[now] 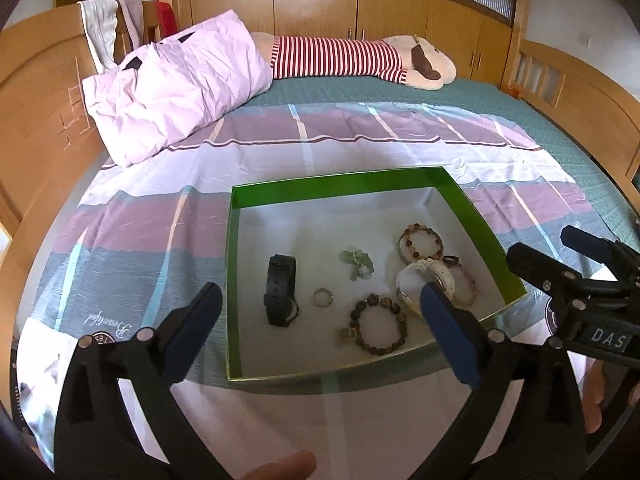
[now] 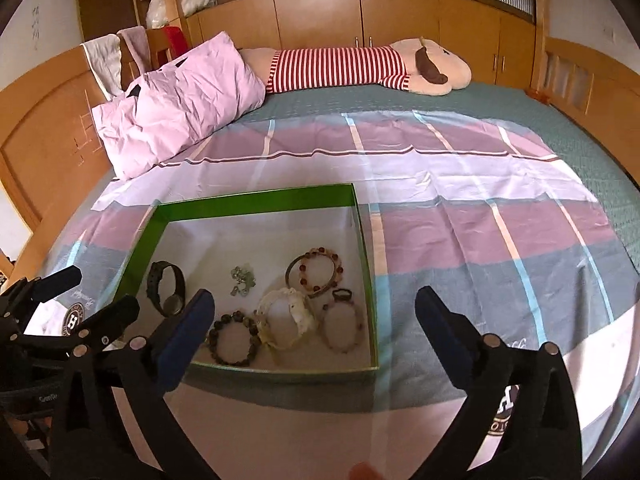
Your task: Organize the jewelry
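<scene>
Left gripper (image 1: 320, 326) wide, empty; right gripper (image 2: 312, 330) wide, empty, marked "DAS"; sheet (image 1: 120, 240) reads "Beautiful".

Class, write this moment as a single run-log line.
left tool: open, empty | right tool: open, empty | green box: watch, ring, bracelets inside | nothing held

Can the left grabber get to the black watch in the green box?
Probably yes. The left gripper is open and empty, the green box has no lid, and the black watch lies apart from the other pieces, nothing over it.
</scene>
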`<state>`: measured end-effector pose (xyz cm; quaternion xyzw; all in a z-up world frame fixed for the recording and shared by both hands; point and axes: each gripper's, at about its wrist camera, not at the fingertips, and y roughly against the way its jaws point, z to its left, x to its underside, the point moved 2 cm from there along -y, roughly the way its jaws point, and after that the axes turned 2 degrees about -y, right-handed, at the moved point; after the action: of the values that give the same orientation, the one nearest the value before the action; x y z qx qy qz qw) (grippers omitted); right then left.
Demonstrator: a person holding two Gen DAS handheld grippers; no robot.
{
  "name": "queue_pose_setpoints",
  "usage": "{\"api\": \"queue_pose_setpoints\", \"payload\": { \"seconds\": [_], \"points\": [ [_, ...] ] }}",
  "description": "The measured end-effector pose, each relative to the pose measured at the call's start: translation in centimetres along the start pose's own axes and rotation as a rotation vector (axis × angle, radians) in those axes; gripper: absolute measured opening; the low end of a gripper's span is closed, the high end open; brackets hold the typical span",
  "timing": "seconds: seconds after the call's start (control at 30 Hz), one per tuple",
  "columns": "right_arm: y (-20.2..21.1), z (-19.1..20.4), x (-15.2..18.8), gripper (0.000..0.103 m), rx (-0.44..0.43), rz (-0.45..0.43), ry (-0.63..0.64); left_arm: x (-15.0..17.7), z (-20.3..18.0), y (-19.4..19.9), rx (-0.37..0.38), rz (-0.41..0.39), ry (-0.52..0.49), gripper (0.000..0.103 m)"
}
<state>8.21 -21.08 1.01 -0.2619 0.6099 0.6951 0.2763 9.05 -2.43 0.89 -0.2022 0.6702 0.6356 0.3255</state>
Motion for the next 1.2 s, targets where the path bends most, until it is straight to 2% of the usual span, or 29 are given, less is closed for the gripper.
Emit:
{"api": "queue_pose_setpoints", "payload": {
  "seconds": [0.17, 0.8, 1.2],
  "points": [
    [0.21, 0.52, 0.10, 0.102, 0.037, -0.020, 0.030, 0.30, 0.09, -0.13, -0.015, 0.011, 0.000, 0.101],
    [0.09, 0.84, 0.47, 0.102, 0.087, -0.034, 0.056, 0.60, -0.22, -0.28, -0.007, 0.022, -0.011, 0.101],
    [0.06, 0.86, 0.51, 0.102, 0.092, -0.035, 0.060, 0.77, -0.29, -0.33, -0.009, 0.026, -0.011, 0.101]
  ]
}}
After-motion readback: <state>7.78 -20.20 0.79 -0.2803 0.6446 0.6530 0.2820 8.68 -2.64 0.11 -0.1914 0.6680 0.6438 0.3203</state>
